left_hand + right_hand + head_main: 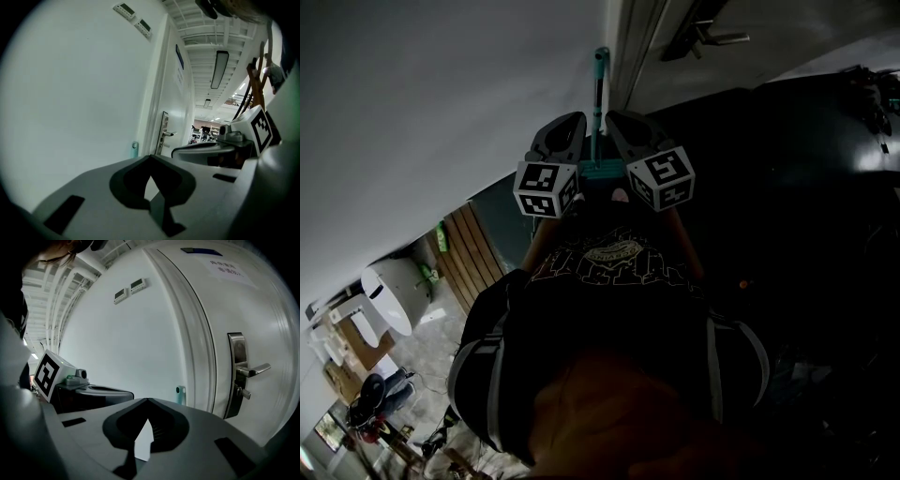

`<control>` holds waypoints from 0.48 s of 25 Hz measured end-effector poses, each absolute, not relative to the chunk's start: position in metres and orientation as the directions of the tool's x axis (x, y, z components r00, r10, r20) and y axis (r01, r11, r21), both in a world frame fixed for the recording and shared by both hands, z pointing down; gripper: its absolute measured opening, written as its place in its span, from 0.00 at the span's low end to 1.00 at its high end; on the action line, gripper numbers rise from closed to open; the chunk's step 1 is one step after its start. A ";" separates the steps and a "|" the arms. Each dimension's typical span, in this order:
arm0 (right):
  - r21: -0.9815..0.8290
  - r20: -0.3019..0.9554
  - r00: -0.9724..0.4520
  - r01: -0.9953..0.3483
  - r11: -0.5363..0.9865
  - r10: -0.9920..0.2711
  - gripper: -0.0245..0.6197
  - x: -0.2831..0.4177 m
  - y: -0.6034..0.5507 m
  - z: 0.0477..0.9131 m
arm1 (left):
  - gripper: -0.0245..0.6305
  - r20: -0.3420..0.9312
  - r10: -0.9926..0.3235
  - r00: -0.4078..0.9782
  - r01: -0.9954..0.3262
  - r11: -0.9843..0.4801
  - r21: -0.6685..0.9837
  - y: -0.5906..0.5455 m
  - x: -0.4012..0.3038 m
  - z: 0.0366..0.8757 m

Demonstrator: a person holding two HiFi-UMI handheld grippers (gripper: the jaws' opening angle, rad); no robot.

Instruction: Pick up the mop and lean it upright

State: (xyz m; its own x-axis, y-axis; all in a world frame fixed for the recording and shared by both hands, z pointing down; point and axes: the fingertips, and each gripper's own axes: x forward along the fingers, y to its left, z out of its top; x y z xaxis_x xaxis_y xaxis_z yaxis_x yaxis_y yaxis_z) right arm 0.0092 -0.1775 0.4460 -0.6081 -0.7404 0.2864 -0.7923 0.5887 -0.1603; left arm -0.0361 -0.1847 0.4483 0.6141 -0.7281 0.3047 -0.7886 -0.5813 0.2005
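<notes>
I am hovering my left gripper [150,158] and right gripper [147,400], both clenched empty, beside the slim teal mop [600,94] leaning upright on the white wall [441,94]; a nudge could be sliding it over

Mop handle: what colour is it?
Teal. The mop handle shows best in the head view, standing between the two hand-held grippers.

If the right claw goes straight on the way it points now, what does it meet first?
Probably the white wall, just left of the mop handle's teal tip; depth is unclear.
</notes>
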 end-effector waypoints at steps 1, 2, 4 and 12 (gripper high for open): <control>-0.161 0.285 -0.609 -0.791 0.590 -0.740 0.07 0.009 -0.177 0.445 | 0.11 0.305 -0.728 0.614 -0.788 -0.582 0.200 -0.184 -0.036 0.448; -0.164 0.282 -0.611 -0.791 0.590 -0.740 0.07 0.009 -0.176 0.445 | 0.11 0.305 -0.727 0.615 -0.788 -0.582 0.200 -0.184 -0.035 0.448; -0.167 0.279 -0.612 -0.790 0.590 -0.740 0.07 0.009 -0.176 0.444 | 0.11 0.304 -0.727 0.616 -0.787 -0.583 0.200 -0.184 -0.034 0.447; -0.166 0.281 -0.617 -0.785 0.596 -0.735 0.07 0.009 -0.177 0.444 | 0.11 0.300 -0.727 0.618 -0.786 -0.583 0.205 -0.184 -0.032 0.447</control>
State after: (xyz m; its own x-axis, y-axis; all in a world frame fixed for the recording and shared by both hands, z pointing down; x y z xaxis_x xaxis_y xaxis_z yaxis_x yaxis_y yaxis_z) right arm 0.0091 -0.1770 0.4439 -0.6172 -0.7347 0.2815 -0.7855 0.5962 -0.1663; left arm -0.0319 -0.1841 0.4466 0.6180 -0.7266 0.3003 -0.7858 -0.5835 0.2053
